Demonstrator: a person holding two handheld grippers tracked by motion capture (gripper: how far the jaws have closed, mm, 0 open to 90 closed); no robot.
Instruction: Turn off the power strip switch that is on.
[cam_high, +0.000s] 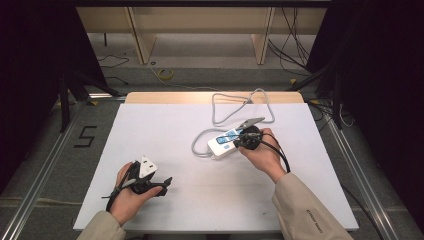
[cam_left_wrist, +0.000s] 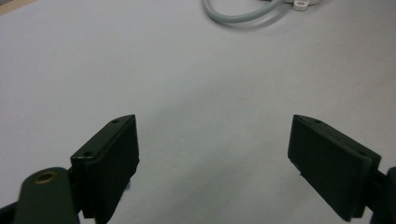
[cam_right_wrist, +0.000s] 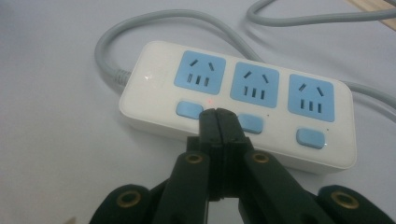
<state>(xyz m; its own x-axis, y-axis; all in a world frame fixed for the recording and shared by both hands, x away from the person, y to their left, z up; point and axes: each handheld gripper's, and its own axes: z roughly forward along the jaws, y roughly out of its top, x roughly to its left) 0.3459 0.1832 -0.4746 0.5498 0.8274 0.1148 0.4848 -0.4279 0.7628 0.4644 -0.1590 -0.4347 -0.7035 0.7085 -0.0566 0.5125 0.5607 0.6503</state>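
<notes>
Power strip (cam_right_wrist: 236, 112), white with three blue sockets and three blue switches, lies right of the table's centre on the white tabletop (cam_high: 165, 135). I have my right gripper (cam_right_wrist: 218, 115) with its jaws pressed together, empty, tips over the strip's near edge between two switches. Its grey cord (cam_high: 235, 107) loops toward the far edge. My left gripper (cam_left_wrist: 212, 154) rests spread wide over bare table, near-left.
</notes>
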